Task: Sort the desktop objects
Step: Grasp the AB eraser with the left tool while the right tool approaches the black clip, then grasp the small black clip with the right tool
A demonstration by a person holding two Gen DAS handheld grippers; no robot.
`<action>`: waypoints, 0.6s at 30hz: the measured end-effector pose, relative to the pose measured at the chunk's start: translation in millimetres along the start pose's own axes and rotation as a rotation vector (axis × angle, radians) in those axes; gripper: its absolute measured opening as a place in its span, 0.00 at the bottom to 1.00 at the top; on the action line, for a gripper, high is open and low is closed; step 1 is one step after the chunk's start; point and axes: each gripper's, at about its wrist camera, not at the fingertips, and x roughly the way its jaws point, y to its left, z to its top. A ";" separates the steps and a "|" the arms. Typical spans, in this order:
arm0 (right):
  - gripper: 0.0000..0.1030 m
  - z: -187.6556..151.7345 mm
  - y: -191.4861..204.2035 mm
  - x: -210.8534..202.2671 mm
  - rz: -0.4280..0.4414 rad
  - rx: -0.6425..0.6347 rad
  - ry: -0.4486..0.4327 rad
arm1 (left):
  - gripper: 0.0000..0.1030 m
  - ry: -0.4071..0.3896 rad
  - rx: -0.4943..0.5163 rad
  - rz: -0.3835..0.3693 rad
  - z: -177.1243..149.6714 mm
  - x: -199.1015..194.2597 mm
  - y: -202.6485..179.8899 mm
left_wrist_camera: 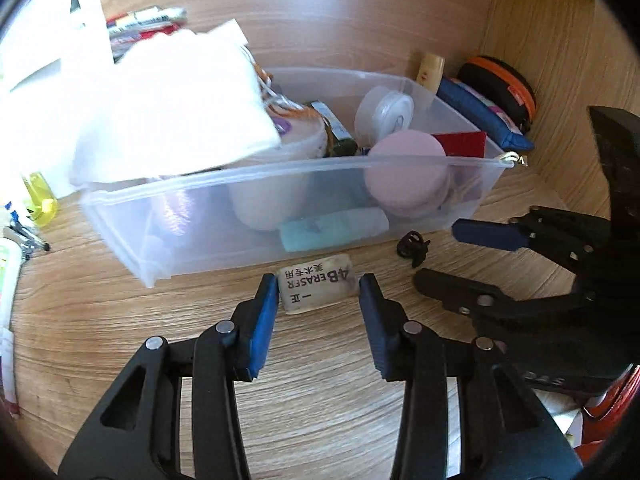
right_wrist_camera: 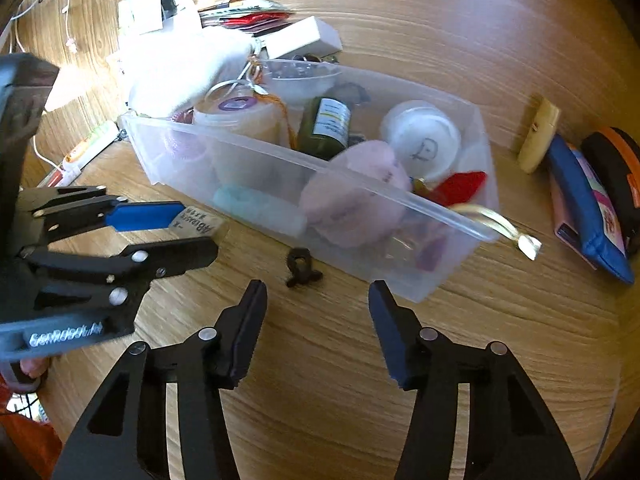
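Here left tongs (left_wrist_camera: pixel 319 288) straddle the eraser (left_wrist_camera: pixel 316 289) flat on the wood-grain counter (left_wrist_camera: pixel 320 400); left pad touches it, right pad shows a sliver of gap, so not pinching yet. Right tongs (right_wrist_camera: pixel 318 286) spread, empty, near a small black clip (right_wrist_camera: pixel 301 266). Just behind: clear plastic bin (left_wrist_camera: pixel 280 208) holding a pink round case (left_wrist_camera: pixel 408 176), teal tube (left_wrist_camera: pixel 332 228), green bottle (right_wrist_camera: pixel 326 128), white round lids (right_wrist_camera: pixel 420 136). Blue pouch (right_wrist_camera: pixel 588 208) lies right of the bin.

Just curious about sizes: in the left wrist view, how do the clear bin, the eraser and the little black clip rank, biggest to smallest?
1. Clear bin, by far the largest.
2. Eraser.
3. Black clip, smallest; it lies slightly farther away, but the gap looks real.
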 end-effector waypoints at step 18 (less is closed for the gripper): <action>0.19 13.8 16.3 17.0 -0.009 0.003 0.024 | 0.40 -0.134 -0.035 -0.040 -1.8 -26.2 8.1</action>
